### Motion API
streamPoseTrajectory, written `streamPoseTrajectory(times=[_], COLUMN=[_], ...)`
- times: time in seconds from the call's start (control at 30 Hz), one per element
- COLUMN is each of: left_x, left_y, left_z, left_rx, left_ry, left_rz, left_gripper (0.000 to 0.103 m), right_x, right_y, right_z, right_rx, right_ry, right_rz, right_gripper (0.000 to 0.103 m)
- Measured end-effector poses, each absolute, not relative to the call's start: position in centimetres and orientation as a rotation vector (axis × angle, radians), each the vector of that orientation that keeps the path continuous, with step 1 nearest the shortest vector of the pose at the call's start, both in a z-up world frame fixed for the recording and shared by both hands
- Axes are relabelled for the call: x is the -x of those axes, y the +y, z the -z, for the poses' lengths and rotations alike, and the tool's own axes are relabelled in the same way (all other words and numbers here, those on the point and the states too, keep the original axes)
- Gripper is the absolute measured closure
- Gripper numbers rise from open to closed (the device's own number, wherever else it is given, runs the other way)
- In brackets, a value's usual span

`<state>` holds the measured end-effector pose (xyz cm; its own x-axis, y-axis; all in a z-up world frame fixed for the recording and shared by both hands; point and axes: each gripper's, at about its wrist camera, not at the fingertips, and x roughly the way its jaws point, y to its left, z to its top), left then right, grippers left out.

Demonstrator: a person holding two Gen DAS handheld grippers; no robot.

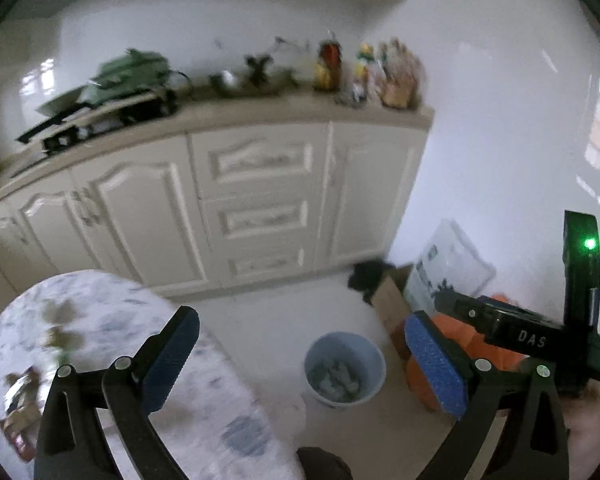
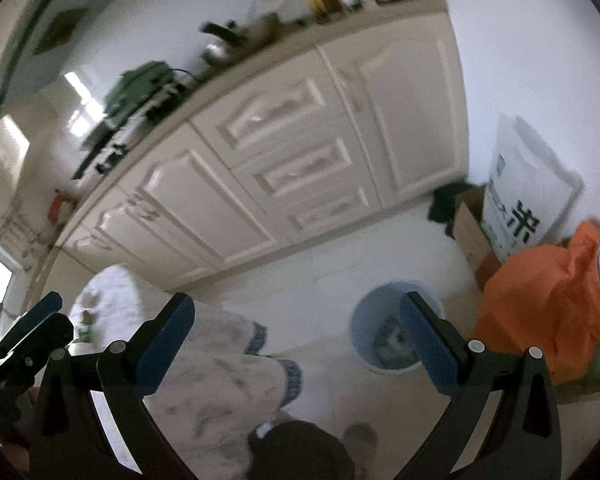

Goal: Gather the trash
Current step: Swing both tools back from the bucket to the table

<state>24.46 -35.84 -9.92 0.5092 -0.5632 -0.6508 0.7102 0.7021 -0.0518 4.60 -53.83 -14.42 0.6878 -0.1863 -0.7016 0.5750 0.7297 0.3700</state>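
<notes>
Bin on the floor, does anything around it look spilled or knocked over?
Nothing stands out. The blue bin stands upright on the floor with trash inside; no litter shows on the tiles beside it, though the frames are blurred.

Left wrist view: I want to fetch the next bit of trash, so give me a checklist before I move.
1. Left gripper empty, jaws wide: ok.
2. Right gripper empty, jaws wide: ok.
3. Round light-blue plastic bin upright on the floor, trash inside: ok.
4. Scraps left on the round table with the floral cloth: ok, brownish bits at its left.
5. What those scraps are: cannot tell, blurred.
</notes>
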Motion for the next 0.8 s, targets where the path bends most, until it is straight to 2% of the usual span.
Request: streamPoseTrajectory(times=[0.47,0.8], left_x=[-11.1,-3.6], left_y=[-13.4,-4.0], left_z=[4.7,4.4], left_rx=[-0.079,-0.019], left_ry=[0.523,0.466], left_rz=[0.533,0.341], left_gripper=[0.001,0.001], right_x=[-8.8,-11.1], right_y=[-39.1,-30.1], right_z=[5.7,3.9], right_rx=[-0.387,-0.250], right_ry=[0.578,0.554], right_rz=[0.212,0.061], right_gripper=[0.000,0.000])
